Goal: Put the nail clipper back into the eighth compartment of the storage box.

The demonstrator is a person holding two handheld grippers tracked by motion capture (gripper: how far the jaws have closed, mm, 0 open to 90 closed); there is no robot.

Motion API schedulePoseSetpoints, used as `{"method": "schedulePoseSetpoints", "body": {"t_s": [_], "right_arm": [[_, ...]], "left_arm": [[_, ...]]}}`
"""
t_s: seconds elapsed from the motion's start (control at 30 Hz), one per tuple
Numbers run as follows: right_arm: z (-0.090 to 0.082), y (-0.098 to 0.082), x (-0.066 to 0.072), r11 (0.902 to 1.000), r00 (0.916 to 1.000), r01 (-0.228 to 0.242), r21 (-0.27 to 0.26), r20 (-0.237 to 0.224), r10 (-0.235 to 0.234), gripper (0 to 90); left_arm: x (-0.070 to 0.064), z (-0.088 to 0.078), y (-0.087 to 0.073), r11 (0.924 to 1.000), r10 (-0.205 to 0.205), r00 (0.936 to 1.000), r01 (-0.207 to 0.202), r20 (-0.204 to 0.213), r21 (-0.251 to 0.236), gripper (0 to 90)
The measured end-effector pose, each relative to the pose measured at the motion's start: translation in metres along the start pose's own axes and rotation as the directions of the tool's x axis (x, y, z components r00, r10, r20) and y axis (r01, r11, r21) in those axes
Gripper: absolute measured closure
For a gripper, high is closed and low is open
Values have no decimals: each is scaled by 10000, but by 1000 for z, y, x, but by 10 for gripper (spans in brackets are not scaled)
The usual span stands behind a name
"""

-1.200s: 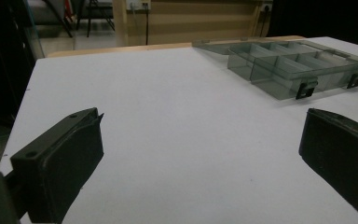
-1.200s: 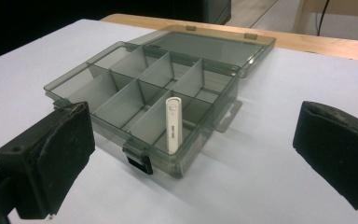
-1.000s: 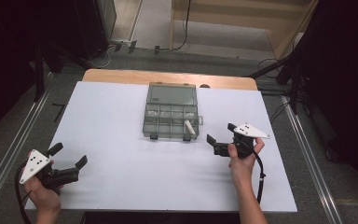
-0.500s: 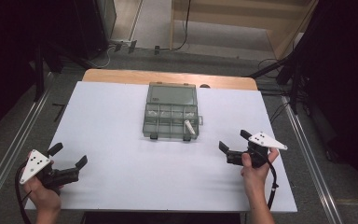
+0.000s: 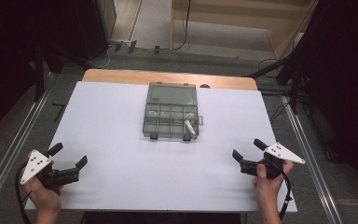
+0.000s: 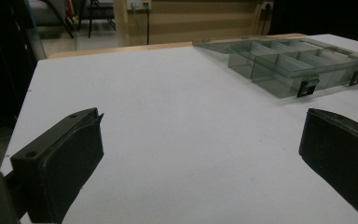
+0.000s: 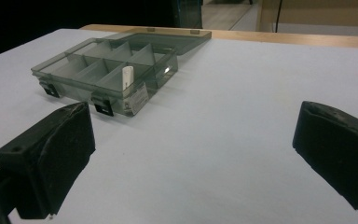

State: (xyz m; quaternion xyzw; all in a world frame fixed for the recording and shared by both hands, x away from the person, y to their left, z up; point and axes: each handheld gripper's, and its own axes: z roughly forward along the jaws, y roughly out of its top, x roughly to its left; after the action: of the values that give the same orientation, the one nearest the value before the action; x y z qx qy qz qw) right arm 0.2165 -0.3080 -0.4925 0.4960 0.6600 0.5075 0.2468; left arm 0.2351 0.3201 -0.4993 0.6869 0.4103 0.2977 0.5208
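— Compartment box (image 5: 171,112): where is it placed?

— It is set on the white table top (image 5: 121,121), toward the far edge and near the middle of the width. Its lid (image 5: 173,93) is laid open flat behind it, toward the bare wooden strip (image 5: 121,76) at the far end. The box is made of smoky clear plastic and is divided into two rows of compartments, with two dark latches on its near wall.

— Is anything held inside it?

— A small white cylindrical piece (image 5: 189,128) is seen in the near-row compartment at the box's right end, leaning at a tilt against the wall. In the right gripper view (image 7: 127,77) it is seen standing nearly upright. What lies in the other compartments cannot be told.

— How is the left gripper (image 5: 68,162) held?

— It is gripped in the person's left hand (image 5: 44,191) over the near left corner of the table, well apart from the box. Its jaws are spread wide and nothing is held between them; in the left gripper view only bare table is framed there.

— And the right gripper (image 5: 248,153)?

— It is held in the right hand (image 5: 266,179) near the near right corner, also well apart from the box. Its jaws are likewise spread wide, with nothing grasped.
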Motion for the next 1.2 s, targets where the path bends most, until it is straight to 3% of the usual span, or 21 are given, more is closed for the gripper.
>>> {"method": "schedulePoseSetpoints", "body": {"t_s": [0.23, 0.87, 1.2], "right_arm": [[-16, -9, -8, 9999, 10000, 31, -148, 60, -30, 0], [-39, -30, -24, 9992, 10000, -75, -381, 43, 77, 0], [-61, -43, -35, 9972, 9982, -460, -586, 355, 481, 0]], "left_arm": [[0, 0, 0, 10000, 3, 10000, -3, 2, -19, 0], [0, 0, 0, 10000, 13, 10000, -13, 7, -25, 0], [0, -1, 0, 9999, -47, 10000, 47, 50, -116, 0]]}}
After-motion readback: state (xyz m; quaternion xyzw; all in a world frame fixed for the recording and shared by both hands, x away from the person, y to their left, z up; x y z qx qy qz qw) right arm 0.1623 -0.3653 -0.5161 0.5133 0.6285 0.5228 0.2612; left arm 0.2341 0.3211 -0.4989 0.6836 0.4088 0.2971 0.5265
